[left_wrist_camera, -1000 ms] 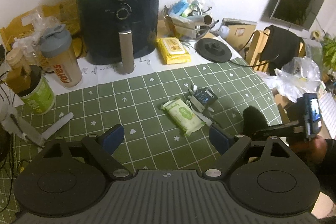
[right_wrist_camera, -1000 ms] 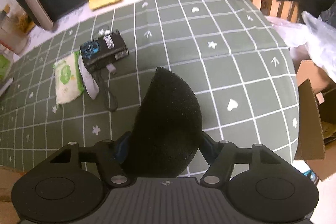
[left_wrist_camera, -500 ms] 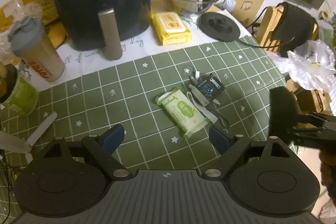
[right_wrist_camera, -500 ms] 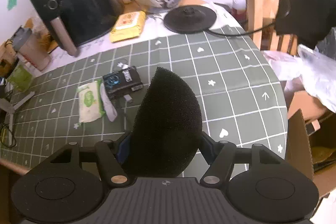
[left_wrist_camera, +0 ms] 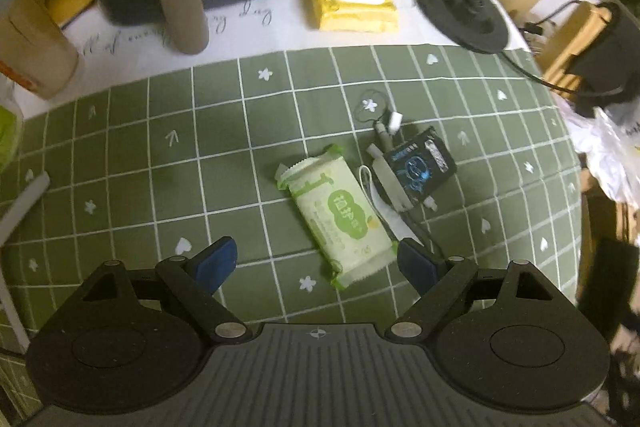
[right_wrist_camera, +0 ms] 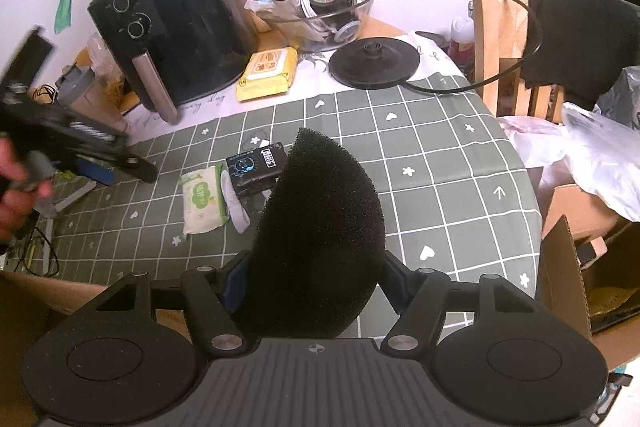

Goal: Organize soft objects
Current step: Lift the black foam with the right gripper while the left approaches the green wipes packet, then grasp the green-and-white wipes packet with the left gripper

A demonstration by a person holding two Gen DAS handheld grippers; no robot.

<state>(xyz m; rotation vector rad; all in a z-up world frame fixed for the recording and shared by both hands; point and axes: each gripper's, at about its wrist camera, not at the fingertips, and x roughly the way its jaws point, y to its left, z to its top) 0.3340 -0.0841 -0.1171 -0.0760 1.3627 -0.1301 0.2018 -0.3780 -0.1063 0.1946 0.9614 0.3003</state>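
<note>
Green checked cloth [left_wrist_camera: 224,163] covers the table. From the left wrist, the left gripper [left_wrist_camera: 316,263] hangs above it with jaws spread wide and empty; the green wipes pack [left_wrist_camera: 340,215] lies ahead, nearer the right-hand pad, touching a black packet [left_wrist_camera: 418,169]. From the right wrist, the right gripper [right_wrist_camera: 316,283] clamps a black foam sponge [right_wrist_camera: 320,239] (dome-shaped, held upright) above the table's near edge; an air fryer [right_wrist_camera: 176,27] stands behind.

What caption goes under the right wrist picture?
Right gripper holding black foam sponge above the green checked tablecloth.
</note>
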